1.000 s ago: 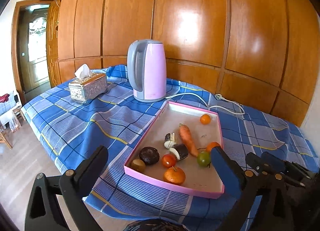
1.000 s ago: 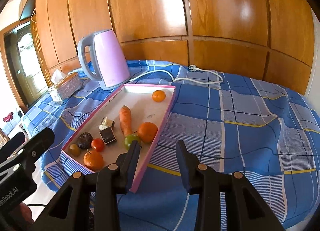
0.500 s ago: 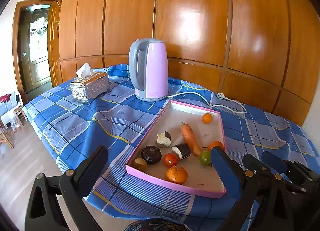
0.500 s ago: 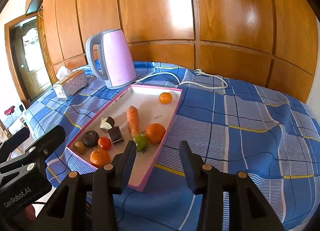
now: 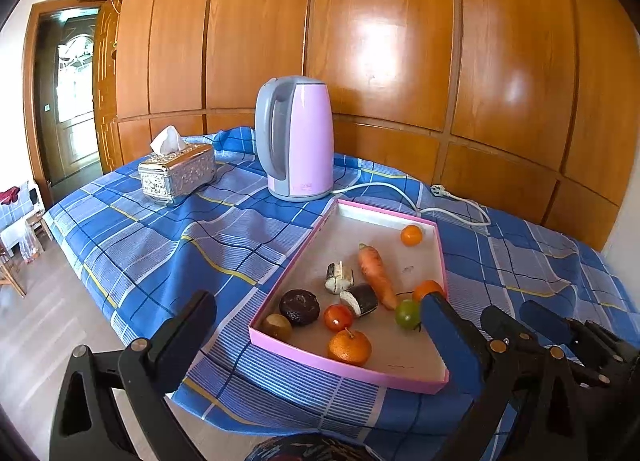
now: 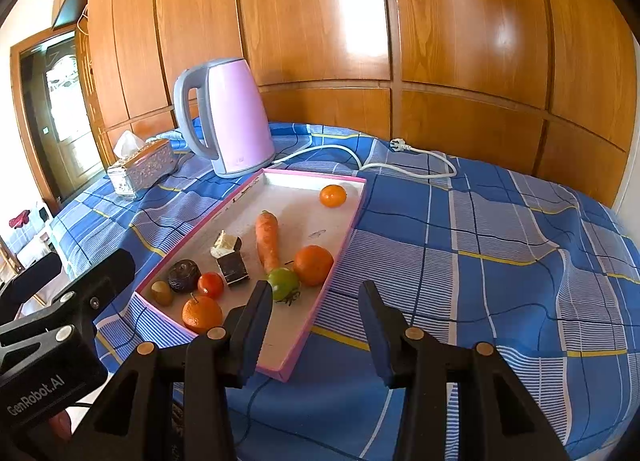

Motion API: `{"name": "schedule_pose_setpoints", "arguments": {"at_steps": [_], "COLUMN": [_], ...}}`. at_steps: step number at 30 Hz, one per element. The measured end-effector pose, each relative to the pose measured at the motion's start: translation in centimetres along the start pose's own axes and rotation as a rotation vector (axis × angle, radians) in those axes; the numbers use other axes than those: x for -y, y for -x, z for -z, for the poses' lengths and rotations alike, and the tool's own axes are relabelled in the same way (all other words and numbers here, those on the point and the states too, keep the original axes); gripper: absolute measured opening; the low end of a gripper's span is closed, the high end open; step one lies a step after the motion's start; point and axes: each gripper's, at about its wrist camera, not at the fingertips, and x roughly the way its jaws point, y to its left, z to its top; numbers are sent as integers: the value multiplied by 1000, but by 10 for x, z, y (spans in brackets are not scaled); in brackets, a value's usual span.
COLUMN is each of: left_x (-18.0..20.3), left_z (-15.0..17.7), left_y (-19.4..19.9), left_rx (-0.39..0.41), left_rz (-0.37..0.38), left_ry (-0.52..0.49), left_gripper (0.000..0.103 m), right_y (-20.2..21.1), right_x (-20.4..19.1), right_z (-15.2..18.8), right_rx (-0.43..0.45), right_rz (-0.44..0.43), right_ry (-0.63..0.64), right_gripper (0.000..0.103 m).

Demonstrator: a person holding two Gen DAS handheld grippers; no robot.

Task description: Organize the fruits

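A pink tray (image 5: 439, 261) (image 6: 344, 229) lies on the blue checked tablecloth. It holds a carrot (image 5: 374, 275) (image 6: 268, 237), three oranges (image 5: 349, 347) (image 6: 314, 264) (image 6: 333, 195), a red tomato (image 5: 337, 317) (image 6: 211, 284), a green tomato (image 5: 407, 314) (image 6: 283, 283), a dark wrinkled fruit (image 5: 299, 306), a kiwi (image 5: 277, 326) and two dark cut pieces (image 5: 360, 299). My left gripper (image 5: 316, 325) is open and empty, at the tray's near end. My right gripper (image 6: 316, 313) is open and empty, over the tray's near right corner.
A lilac kettle (image 5: 296, 141) (image 6: 226, 117) stands behind the tray, its white cord and plug (image 6: 400, 153) lying to the right. A silver tissue box (image 5: 178, 173) sits at the far left. Wooden panels back the table. The table's near edge drops to the floor.
Both grippers have drawn back and risen a little from the tray, so the tray sits lower and farther in both views. Nothing on the tray has moved.
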Motion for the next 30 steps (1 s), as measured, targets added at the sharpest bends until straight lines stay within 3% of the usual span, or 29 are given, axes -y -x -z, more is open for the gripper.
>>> {"name": "schedule_pose_setpoints", "arguments": {"at_steps": [30], "left_x": [-1], "left_z": [-3], "left_y": [6], "left_rx": [30], "left_rz": [6], "left_ry": [1], "left_gripper": [102], "right_y": [1], "right_x": [-5], "right_z": [1], "right_rx": [2], "right_rz": [-8], "right_ry": [13], "right_gripper": [46]}}
